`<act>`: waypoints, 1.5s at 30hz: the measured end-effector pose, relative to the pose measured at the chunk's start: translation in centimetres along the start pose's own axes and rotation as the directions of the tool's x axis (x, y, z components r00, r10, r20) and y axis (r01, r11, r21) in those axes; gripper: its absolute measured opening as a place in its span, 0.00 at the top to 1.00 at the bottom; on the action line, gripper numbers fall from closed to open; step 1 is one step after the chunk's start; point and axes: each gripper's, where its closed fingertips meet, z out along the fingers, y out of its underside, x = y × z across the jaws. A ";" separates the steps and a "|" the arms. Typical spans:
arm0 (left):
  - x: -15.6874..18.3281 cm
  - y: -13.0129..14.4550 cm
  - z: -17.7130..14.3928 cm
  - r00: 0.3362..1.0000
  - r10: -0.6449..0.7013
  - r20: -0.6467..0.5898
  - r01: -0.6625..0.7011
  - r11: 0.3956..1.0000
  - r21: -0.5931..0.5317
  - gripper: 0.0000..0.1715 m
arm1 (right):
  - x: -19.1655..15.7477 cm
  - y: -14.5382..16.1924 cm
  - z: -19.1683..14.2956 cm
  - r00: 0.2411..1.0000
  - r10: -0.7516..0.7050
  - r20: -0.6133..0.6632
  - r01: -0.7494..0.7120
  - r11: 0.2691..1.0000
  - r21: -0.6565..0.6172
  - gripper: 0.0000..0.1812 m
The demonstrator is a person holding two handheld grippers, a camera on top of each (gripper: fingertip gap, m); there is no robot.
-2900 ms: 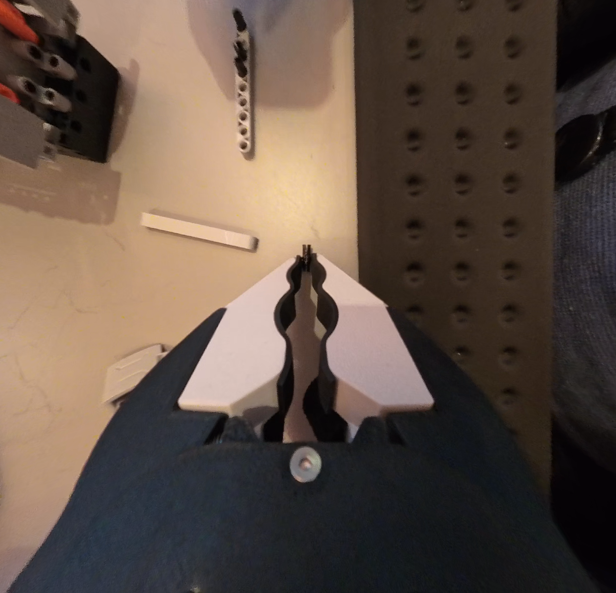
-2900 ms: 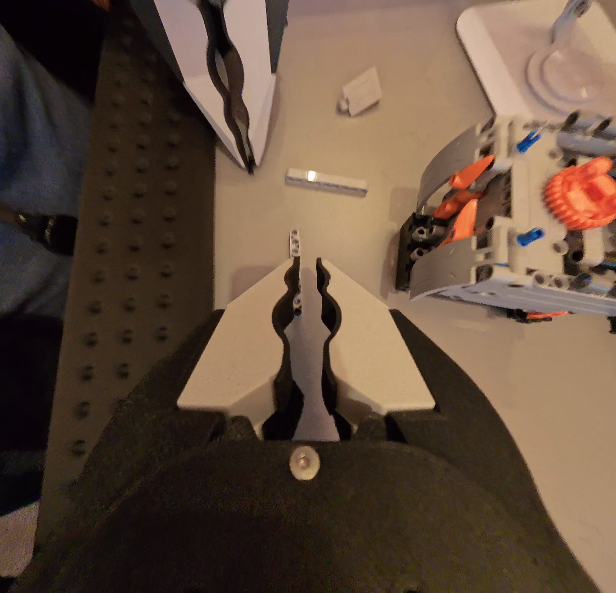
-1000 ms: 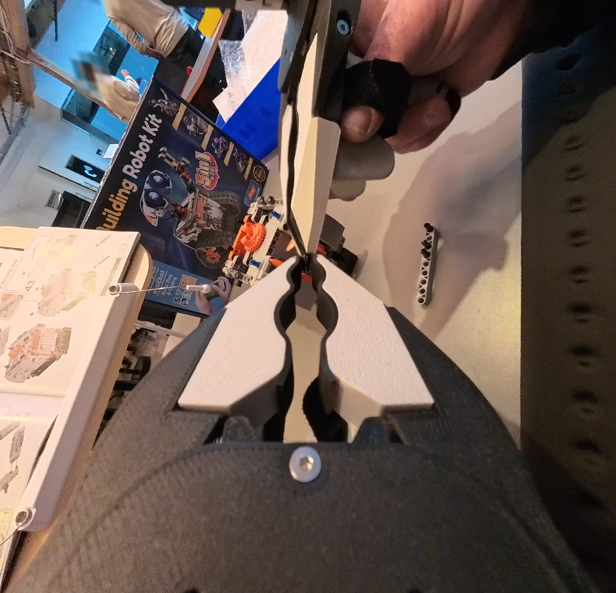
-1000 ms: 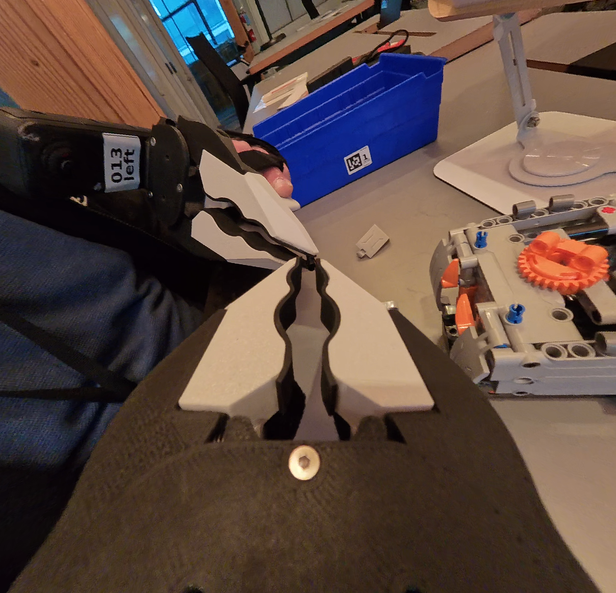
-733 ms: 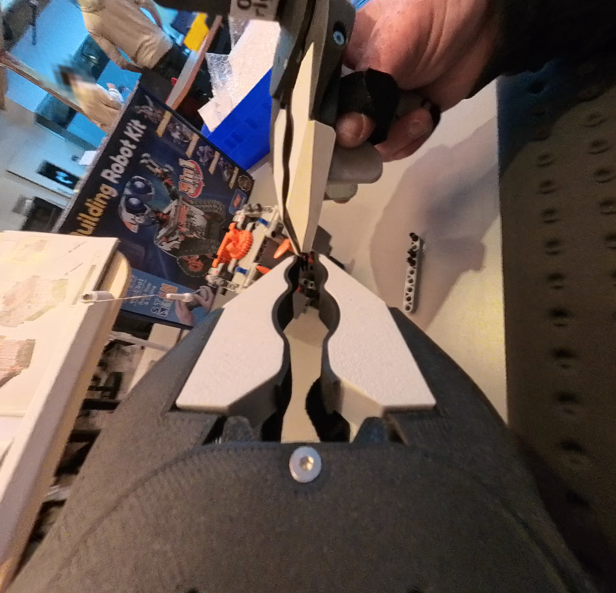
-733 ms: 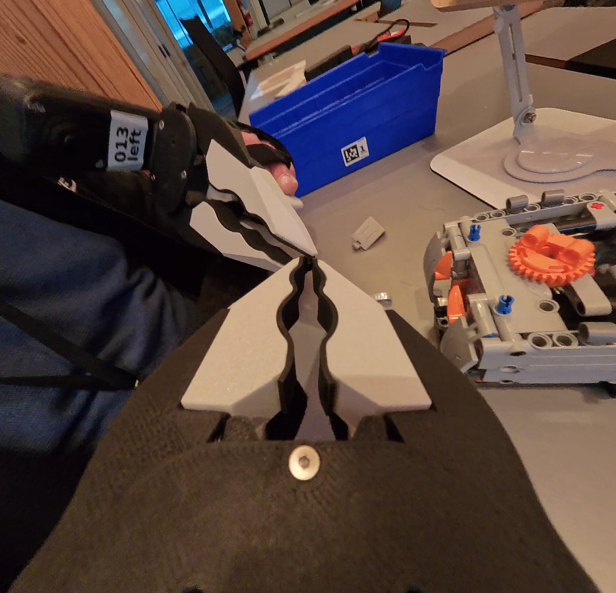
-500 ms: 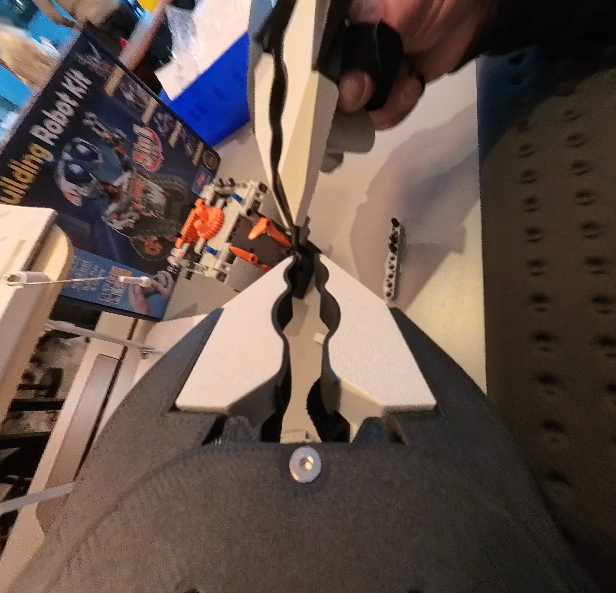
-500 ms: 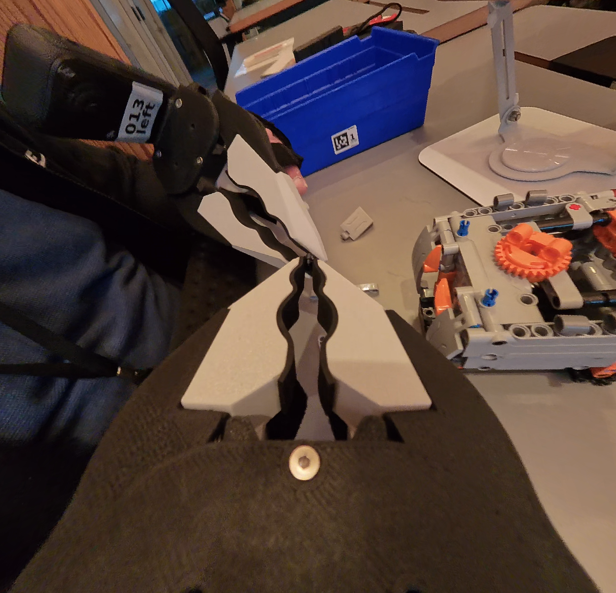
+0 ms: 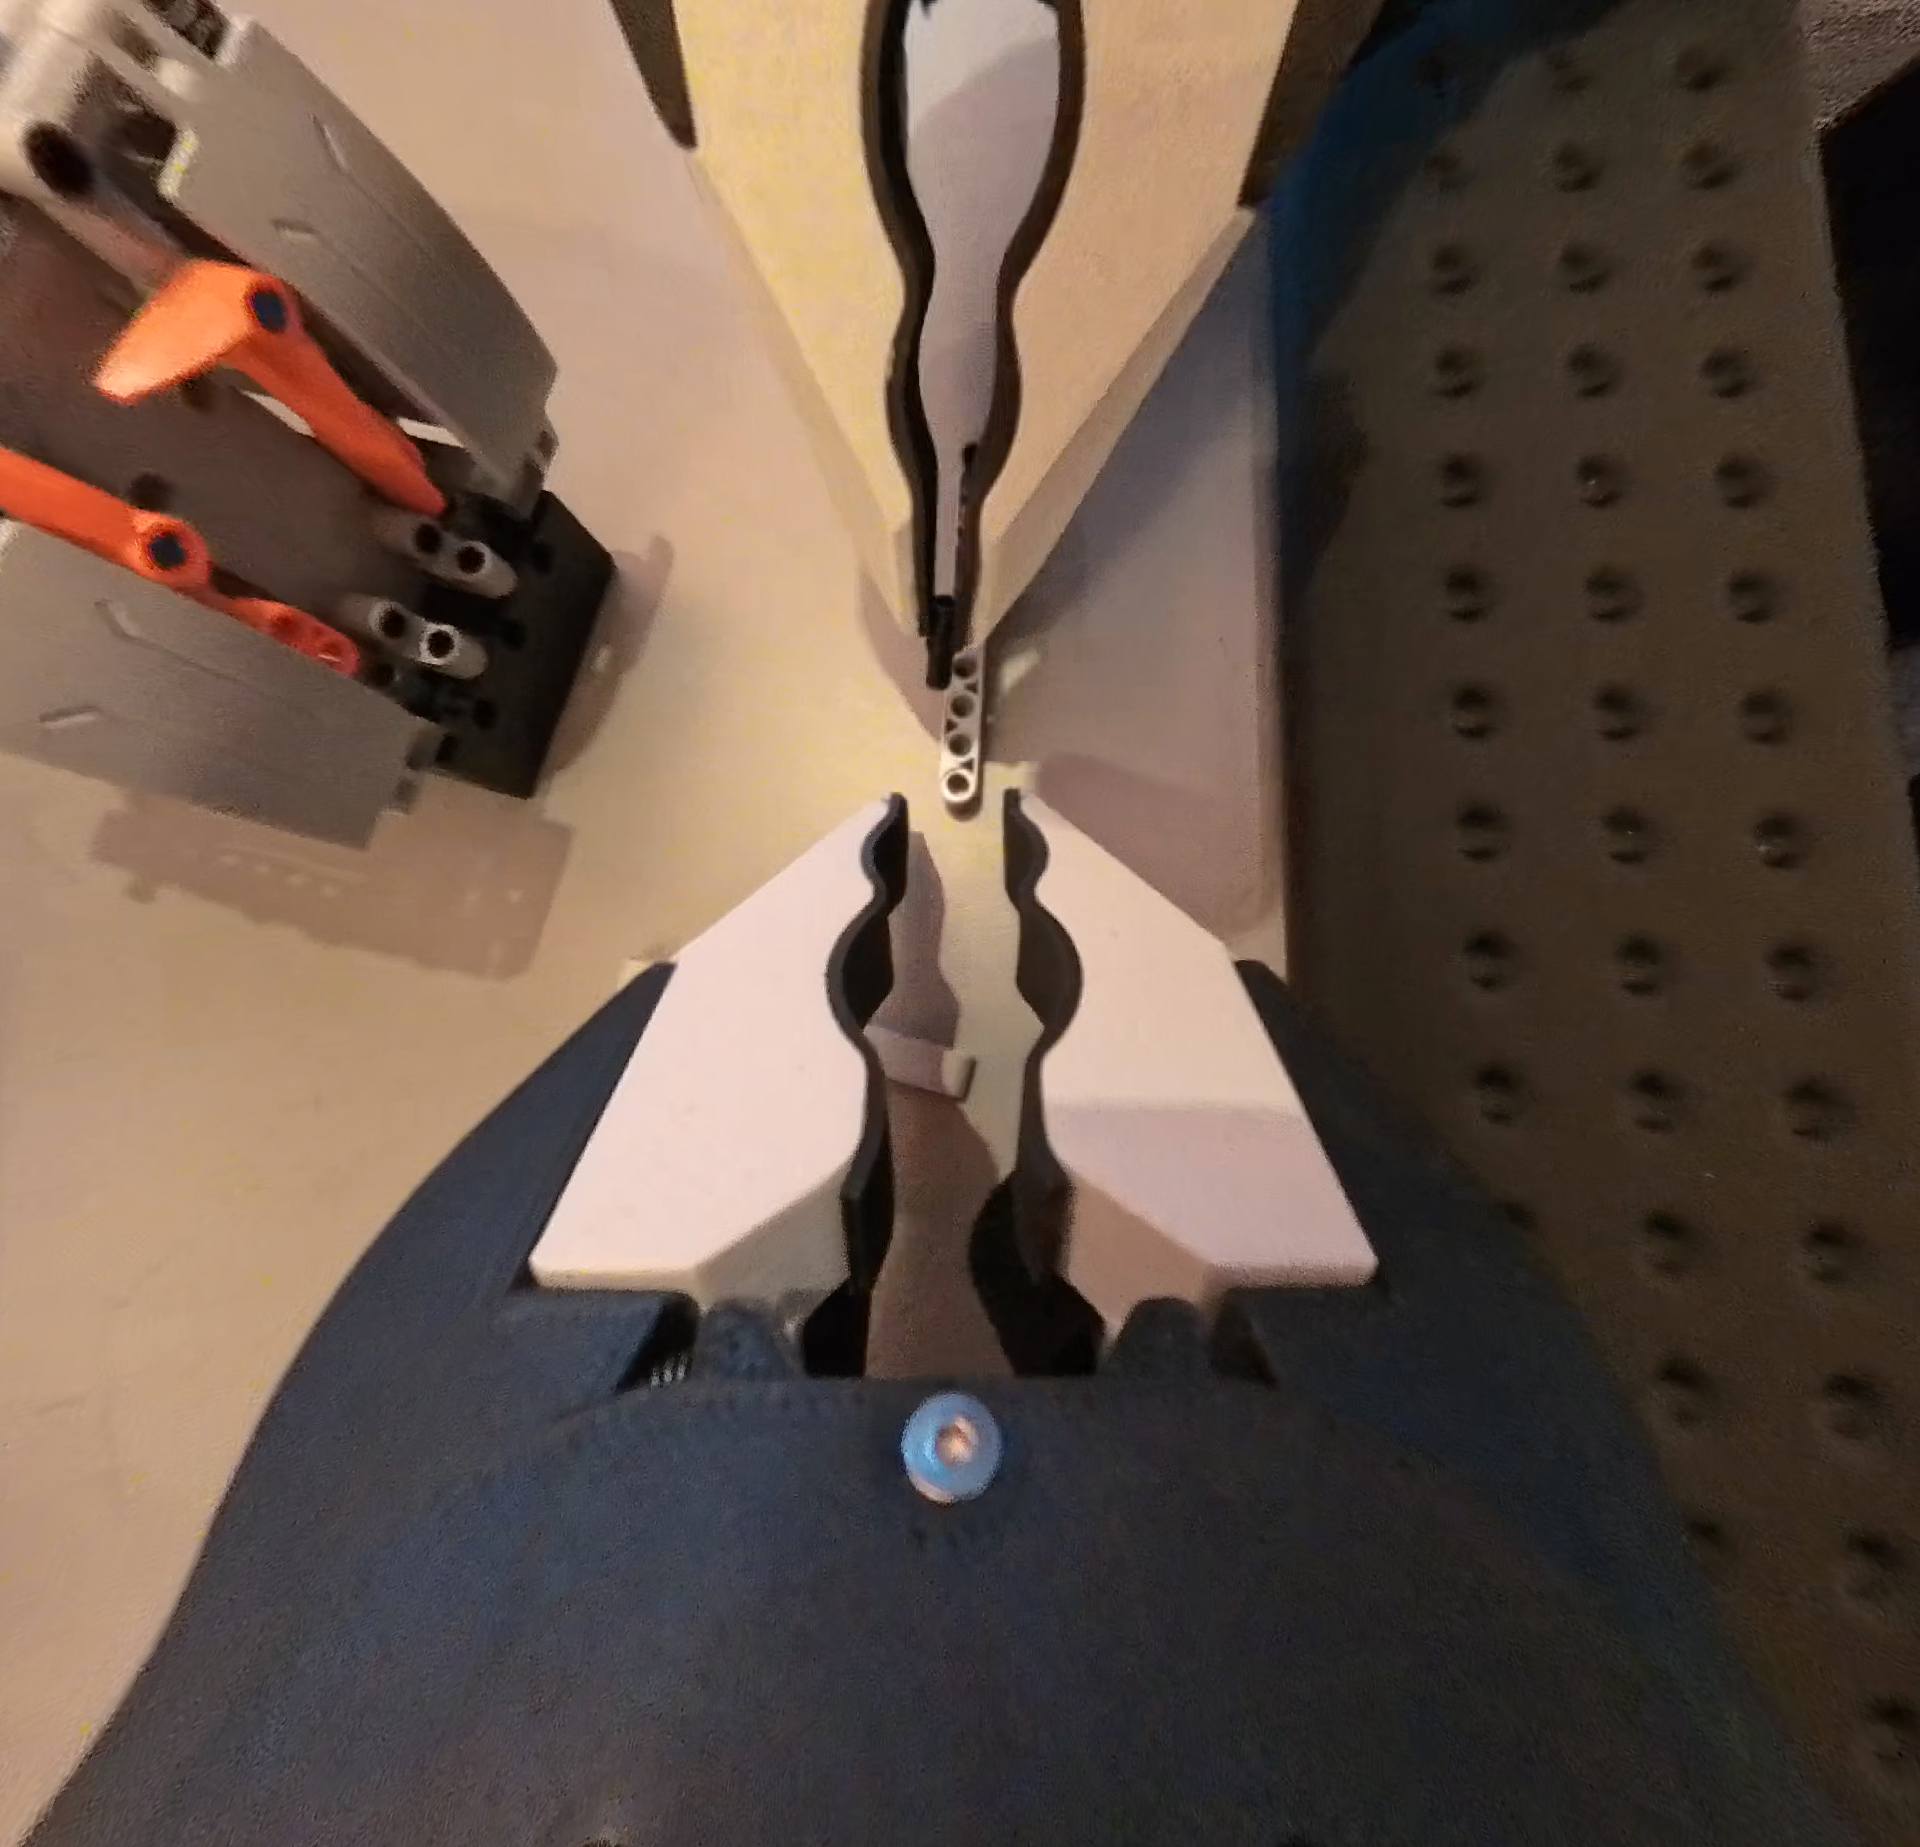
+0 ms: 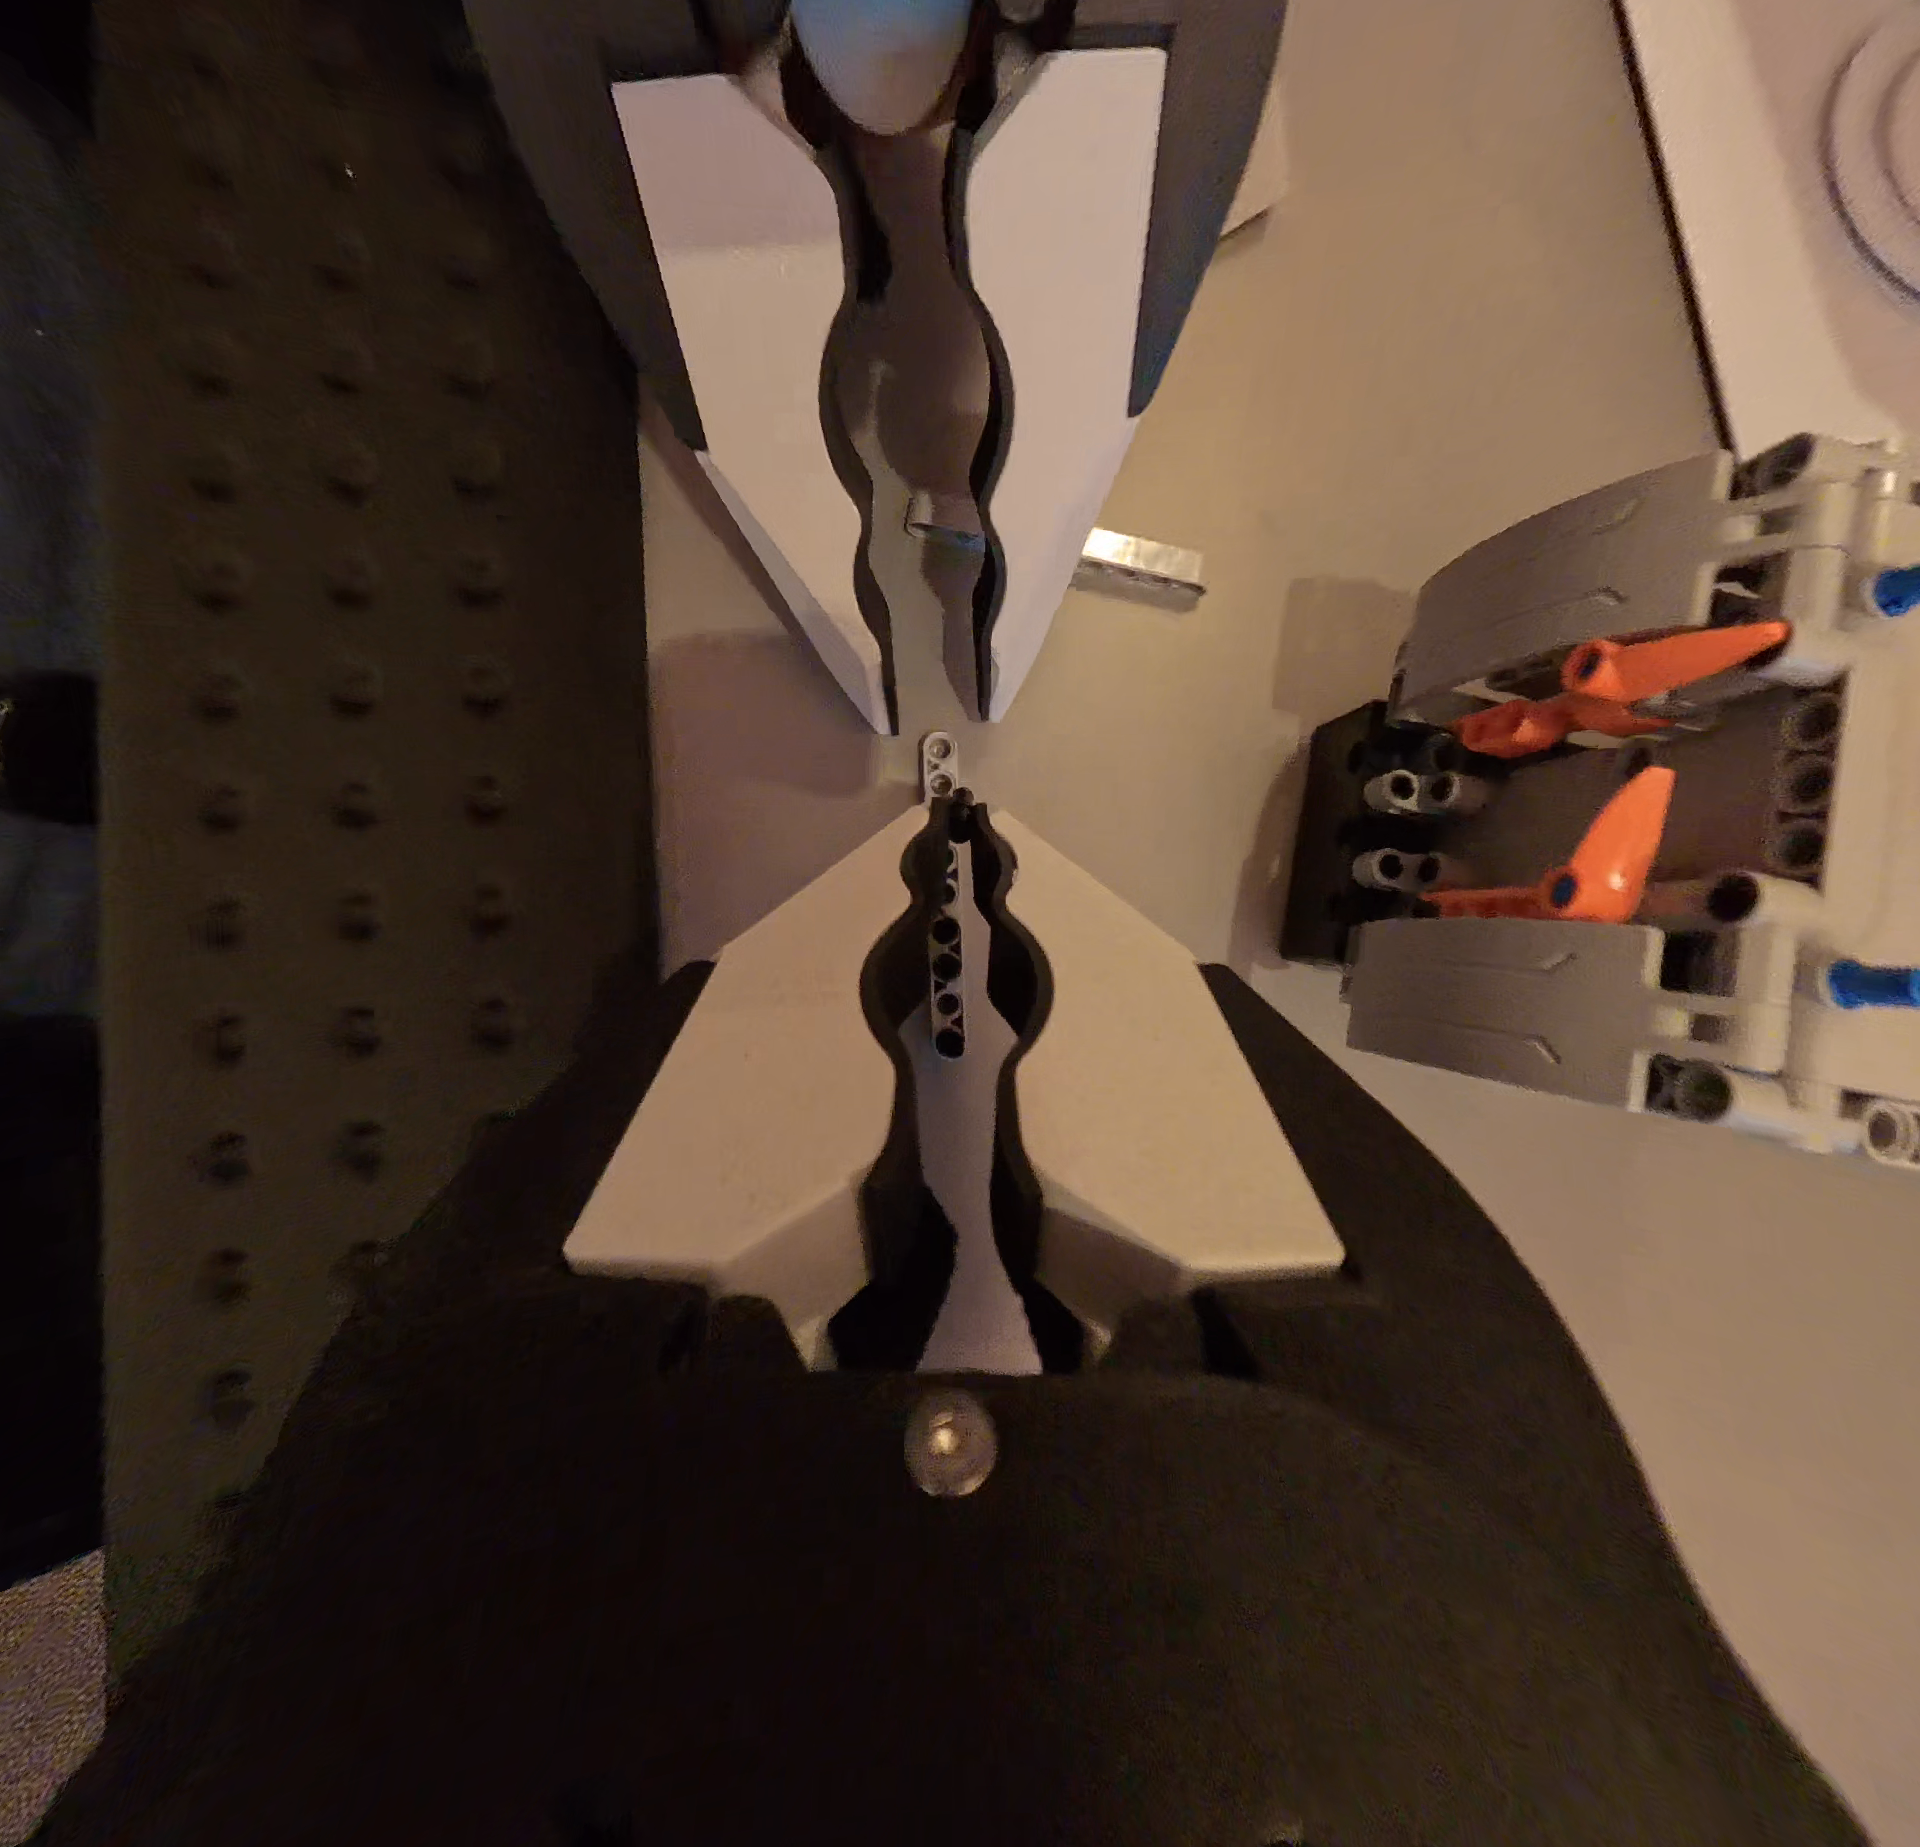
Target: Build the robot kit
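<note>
Two grippers face each other tip to tip over one pale tabletop (image 9: pixel 260 1018), with one dark studded rubber mat (image 9: pixel 1558 758) running along the table edge on the person's side. One partly built toy vehicle of grey, black and orange building-set pieces (image 10: pixel 1621 862) sits on the table to the far side of the grippers; three orange pointed pieces are counted on its near end in the right wrist view. One white stand base (image 10: pixel 1787 135) lies beyond it.

Right gripper (image 10: pixel 961 810): jaws nearly together, its tips pinching a small black pin that sits at one long light-grey building beam with a row of round holes (image 10: pixel 948 976). The beam lies flat on the table under this gripper, lengthwise between the fingers, its far end (image 9: pixel 961 748) poking out toward the other gripper.

Left gripper (image 9: pixel 948 815): jaws spread, nothing between them, tips just short of the beam's end and apart from it.

One short flat grey bar (image 10: pixel 1143 559) lies crosswise on the table beneath the left gripper, partly hidden by its fingers
</note>
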 end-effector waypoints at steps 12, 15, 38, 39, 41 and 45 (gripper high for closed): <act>0.4 0.0 1.2 0.998 -0.036 -0.053 0.036 0.999 0.000 0.97 | -0.7 0.7 1.3 0.994 -0.109 0.027 0.112 0.986 -0.124 1.00; 0.4 -0.1 1.2 0.998 -0.029 -0.050 0.029 1.000 0.003 0.97 | -0.7 0.8 1.4 0.990 -0.134 0.035 0.137 0.978 -0.156 1.00; 0.5 -0.3 1.4 0.995 -0.043 -0.093 0.047 0.998 0.044 0.97 | -0.9 1.0 1.9 0.955 -0.254 0.155 0.285 0.931 -0.230 1.00; 0.5 -0.3 1.4 0.995 -0.042 -0.095 0.046 0.998 0.045 0.97 | -0.9 1.1 1.9 0.958 -0.238 0.159 0.269 0.938 -0.218 1.00; 0.5 -0.4 1.5 0.996 -0.029 -0.087 0.033 0.999 0.041 0.97 | -0.9 1.1 1.9 0.962 -0.217 0.168 0.248 0.950 -0.191 1.00; 0.5 -0.4 1.5 0.995 -0.034 -0.090 0.038 0.998 0.042 0.97 | -0.9 1.2 2.0 0.967 -0.162 0.199 0.195 0.968 -0.158 1.00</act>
